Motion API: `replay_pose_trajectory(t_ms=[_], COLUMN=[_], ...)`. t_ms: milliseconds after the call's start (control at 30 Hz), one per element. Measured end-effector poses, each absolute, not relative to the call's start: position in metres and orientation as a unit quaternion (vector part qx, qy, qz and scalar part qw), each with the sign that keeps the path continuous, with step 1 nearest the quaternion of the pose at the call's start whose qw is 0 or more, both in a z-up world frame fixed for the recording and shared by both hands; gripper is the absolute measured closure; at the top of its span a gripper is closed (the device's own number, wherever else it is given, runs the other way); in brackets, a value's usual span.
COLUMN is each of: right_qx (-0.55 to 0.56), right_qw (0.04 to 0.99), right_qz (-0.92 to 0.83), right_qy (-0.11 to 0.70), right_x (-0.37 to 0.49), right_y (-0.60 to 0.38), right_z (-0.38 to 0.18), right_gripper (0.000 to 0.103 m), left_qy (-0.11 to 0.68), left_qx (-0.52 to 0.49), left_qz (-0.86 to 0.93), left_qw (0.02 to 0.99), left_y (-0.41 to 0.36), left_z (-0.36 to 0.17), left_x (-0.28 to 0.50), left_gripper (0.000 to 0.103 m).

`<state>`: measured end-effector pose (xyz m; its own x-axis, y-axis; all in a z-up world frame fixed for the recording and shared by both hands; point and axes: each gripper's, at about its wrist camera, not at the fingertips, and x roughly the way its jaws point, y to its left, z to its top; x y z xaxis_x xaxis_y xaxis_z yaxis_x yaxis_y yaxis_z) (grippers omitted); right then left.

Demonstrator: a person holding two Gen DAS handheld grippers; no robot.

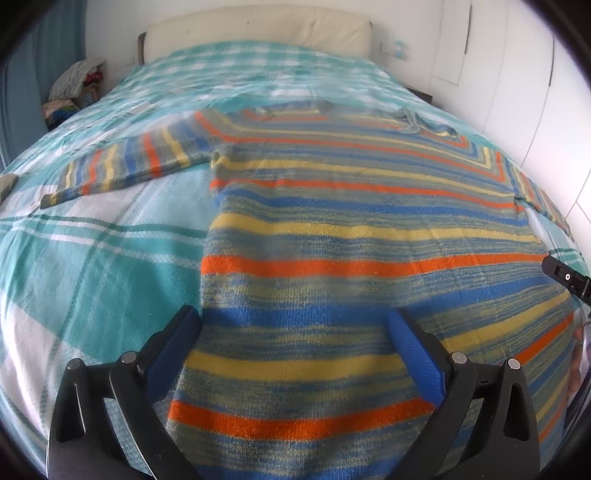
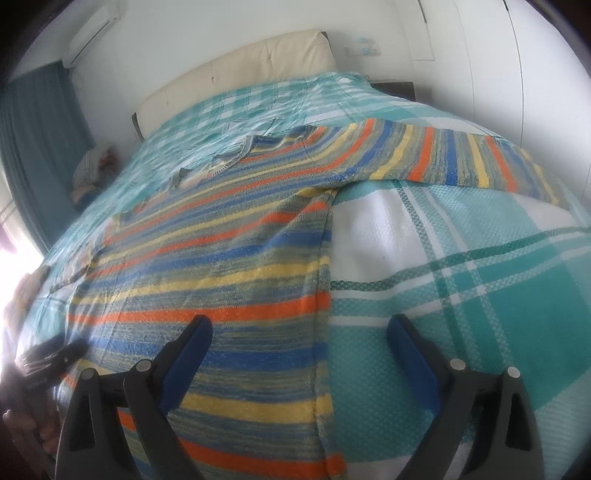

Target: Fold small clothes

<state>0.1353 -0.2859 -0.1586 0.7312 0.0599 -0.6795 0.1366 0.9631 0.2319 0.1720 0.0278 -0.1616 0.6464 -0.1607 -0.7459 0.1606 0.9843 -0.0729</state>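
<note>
on the bed, over a teal-and-white checked bedspread (image 1: 92,266), a striped knit sweater (image 1: 351,229) lies spread flat, hem towards the cameras, both sleeves stretched out sideways and the neckline towards the cream headboard (image 1: 258,29). the left gripper (image 1: 295,325) hangs over the hem's left corner with its jaws wide apart, the sweater's edge running between the blue pads but nothing pinched. the right gripper (image 2: 299,332) hangs over the opposite corner, jaws likewise apart, the side seam passing between them and bare bedspread under the outer finger. by my reading the garment is laid out and no fold has begun; this is the approach to the first grasp. next, each tool likely needs to settle onto its corner, close on the fabric, and carry the hem or a side over in step.
</note>
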Motion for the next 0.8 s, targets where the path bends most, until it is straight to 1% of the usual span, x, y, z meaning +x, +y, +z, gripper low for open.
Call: replay_pose_trajectory(t_ms=[533,800], right_qx=[0.128,0.12], right_qw=[0.92,0.919], right_qz=[-0.024,-0.024], right_qy=[0.371,0.376], right_x=[0.1353,0.1364], right_y=[-0.2831,-0.2794], right_z=[-0.1593,-0.1602], right_gripper=[0.007,0.005], left_qy=[0.412,0.409], left_qx=[-0.001,-0.007], left_qz=[-0.089,-0.09], left_qw=[0.907,0.908], left_y=[0.0283,0.0301], left_z=[-0.1617,-0.1628], left_x=[0.1726,0.1724], left_gripper=[0.001,0.001])
